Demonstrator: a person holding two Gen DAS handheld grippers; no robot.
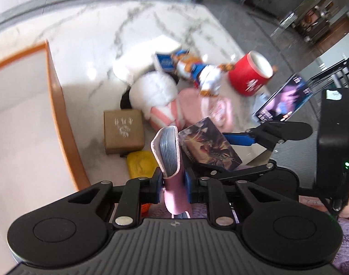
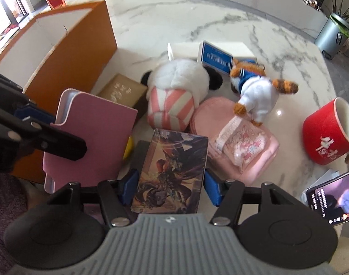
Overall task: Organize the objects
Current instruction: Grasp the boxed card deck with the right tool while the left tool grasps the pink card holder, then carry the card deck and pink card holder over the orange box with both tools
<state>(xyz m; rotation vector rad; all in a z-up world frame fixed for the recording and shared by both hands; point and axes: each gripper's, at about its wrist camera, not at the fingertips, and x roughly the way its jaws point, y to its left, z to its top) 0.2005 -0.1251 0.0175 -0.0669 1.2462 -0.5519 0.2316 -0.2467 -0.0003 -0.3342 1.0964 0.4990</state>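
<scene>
My left gripper (image 1: 173,184) is shut on a pink-covered notebook (image 1: 168,153), held upright on edge above the marble table; it also shows in the right wrist view (image 2: 89,137), beside the orange box (image 2: 69,52). My right gripper (image 2: 169,184) is shut on an illustrated card box (image 2: 172,171), held over the table; the card box also shows in the left wrist view (image 1: 208,146). Loose on the table lie a white plush with pink stripes (image 2: 174,91), a fox plush (image 2: 254,87), a pink pouch (image 2: 238,142), a brown box (image 2: 121,91) and a red cup (image 2: 328,130).
The orange box (image 1: 59,114) is open with a white inside, left of the pile. A yellow object (image 1: 141,162) lies below the notebook. A blue-labelled box (image 2: 216,57) leans at the back. A lit phone (image 2: 334,197) stands at the table's right edge.
</scene>
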